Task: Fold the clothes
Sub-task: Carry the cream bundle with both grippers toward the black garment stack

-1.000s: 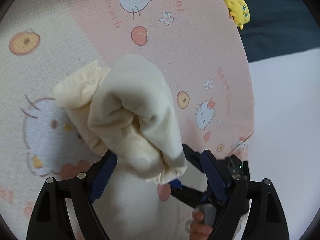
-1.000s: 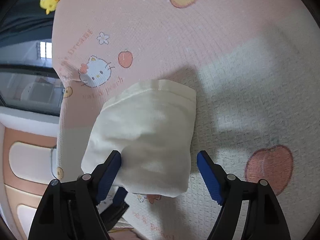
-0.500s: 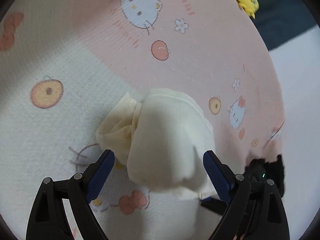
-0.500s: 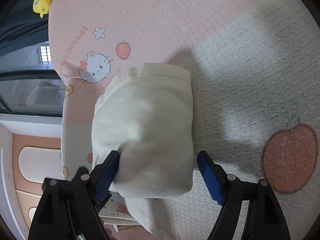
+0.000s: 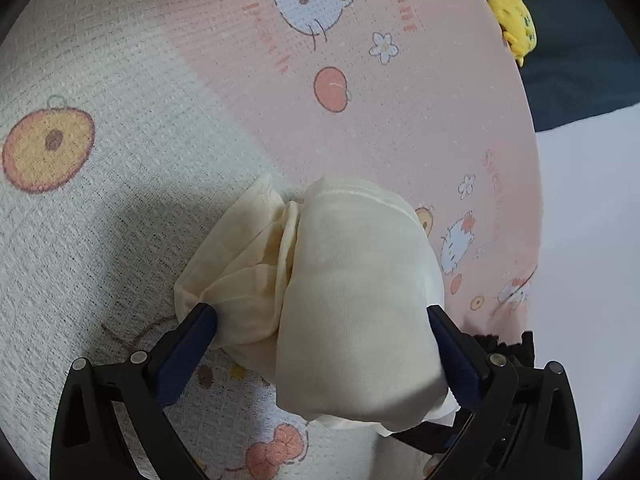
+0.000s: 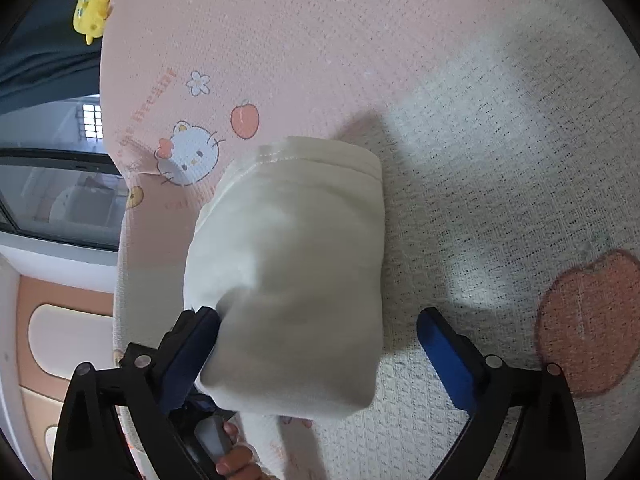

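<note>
A cream garment, folded into a thick bundle, lies on a pink and white cartoon-print mat. A crumpled thinner layer sticks out at its left side. My left gripper is open, and the bundle fills the gap between its blue pads. In the right wrist view the same garment sits between the pads of my right gripper, also open; it touches the left pad and stands apart from the right one. The near end of the bundle hides what is under it.
A yellow plush toy lies on dark blue fabric beyond the mat's far edge. The mat ends near the bundle, with a window frame beyond. A person's fingers hold the other gripper's handle.
The bundle has gone from raised close to the left camera down onto the mat. Both grippers stayed wide apart around it and shifted slightly.
</note>
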`<action>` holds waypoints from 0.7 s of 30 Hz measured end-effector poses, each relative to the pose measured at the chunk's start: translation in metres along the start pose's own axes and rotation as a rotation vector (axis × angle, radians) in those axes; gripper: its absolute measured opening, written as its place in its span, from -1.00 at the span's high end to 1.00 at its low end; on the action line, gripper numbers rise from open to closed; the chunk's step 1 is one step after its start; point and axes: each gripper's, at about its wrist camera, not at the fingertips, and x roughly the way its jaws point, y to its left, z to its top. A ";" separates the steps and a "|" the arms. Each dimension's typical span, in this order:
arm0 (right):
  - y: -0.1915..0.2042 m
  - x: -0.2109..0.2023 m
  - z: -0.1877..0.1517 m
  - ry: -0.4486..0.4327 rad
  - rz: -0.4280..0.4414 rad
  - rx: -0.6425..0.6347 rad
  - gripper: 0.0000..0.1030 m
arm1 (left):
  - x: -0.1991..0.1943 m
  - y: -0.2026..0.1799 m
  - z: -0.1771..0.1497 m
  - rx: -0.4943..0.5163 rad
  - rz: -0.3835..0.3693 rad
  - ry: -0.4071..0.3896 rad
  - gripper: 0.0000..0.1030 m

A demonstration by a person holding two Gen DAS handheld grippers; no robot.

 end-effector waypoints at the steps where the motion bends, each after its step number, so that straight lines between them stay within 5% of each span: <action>1: -0.001 0.000 0.000 -0.004 0.012 0.007 -0.99 | -0.001 -0.001 0.000 -0.009 0.001 -0.006 -1.00; 11: -0.007 0.003 0.003 -0.039 0.131 0.075 -1.00 | 0.003 -0.001 -0.005 -0.081 -0.044 -0.016 -0.87; 16: 0.002 0.004 0.000 -0.035 0.078 0.019 -0.99 | 0.006 -0.007 -0.001 -0.083 -0.037 -0.036 -0.78; 21: 0.011 0.005 -0.003 -0.032 0.025 -0.036 -0.72 | 0.002 -0.016 -0.005 -0.026 0.005 -0.047 -0.58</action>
